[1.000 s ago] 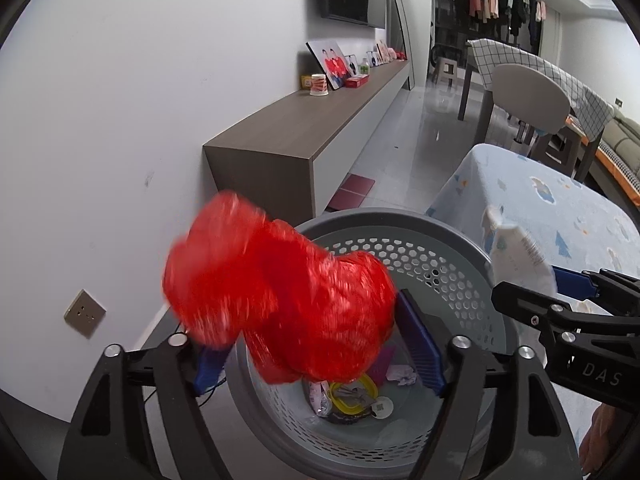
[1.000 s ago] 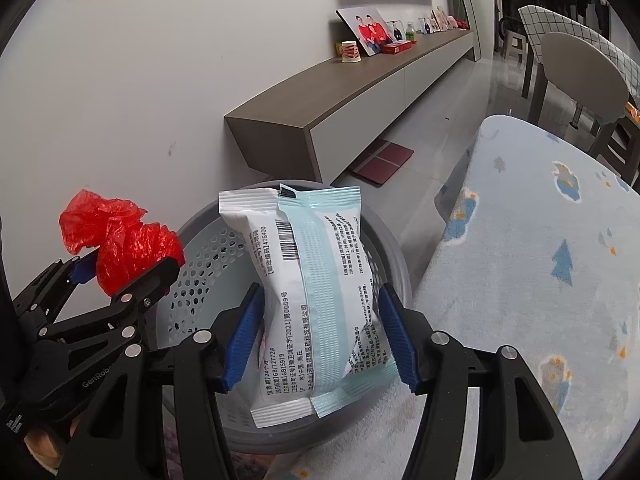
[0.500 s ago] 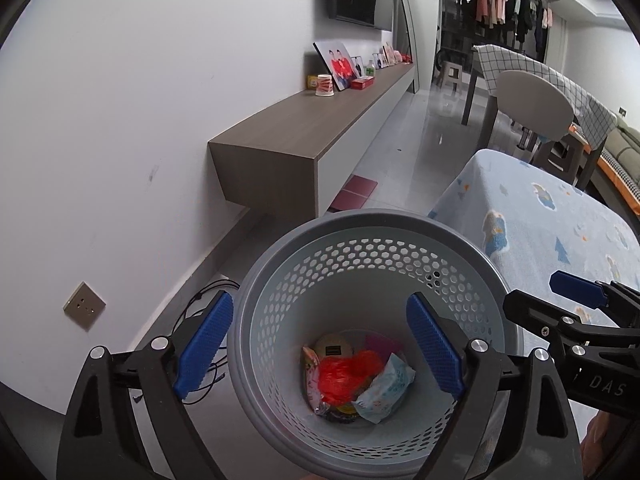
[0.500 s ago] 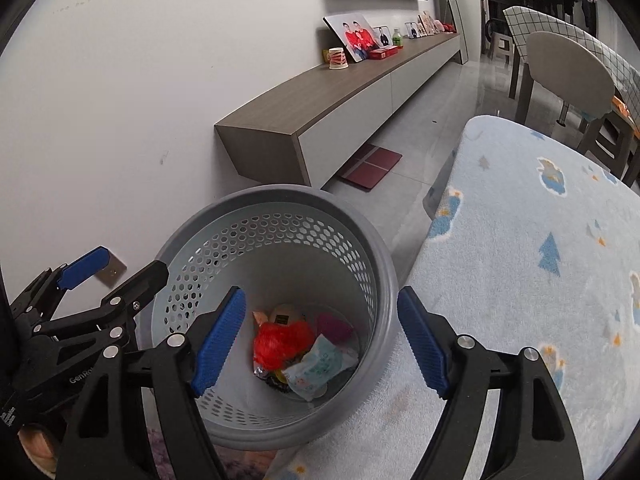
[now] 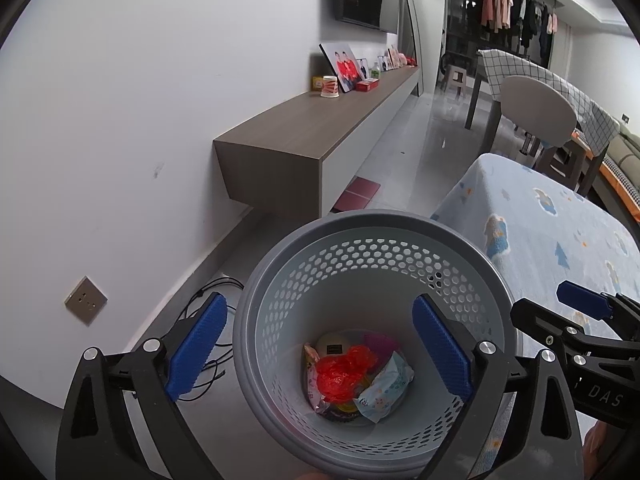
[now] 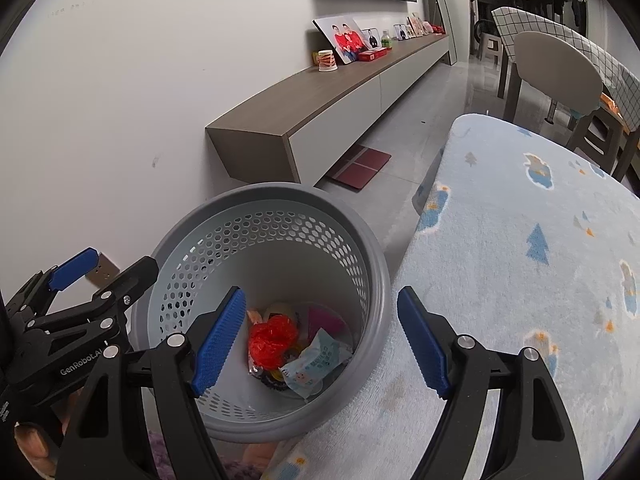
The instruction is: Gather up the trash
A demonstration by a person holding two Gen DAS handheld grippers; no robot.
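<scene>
We hold the left claw [image 5: 320, 354] above the grey perforated basket [image 5: 372, 236], and its jaws stand wide with nothing between them; they have just been opening further. The right claw [image 6: 320, 338] hangs over the same basket from the other side, also apart and empty (its blue pads [image 6: 218, 338] touch nothing). At the bottom of the basket lies the red plastic bag [image 5: 344, 372], crumpled, and just beside it on the right lies the pale blue packet [image 5: 384, 392], leaning a little on the other trash. Under them we see some more wrappers, but they are too small to tell what they are. The basket stands on the floor, touching the edge of the desk with the light blue patterned cloth [image 6: 520, 264]. Behind the basket a long low cabinet [image 5: 316, 136] runs along the white wall, and on it stand a paper cup [image 5: 330, 87] and a photo frame [image 5: 344, 66].
</scene>
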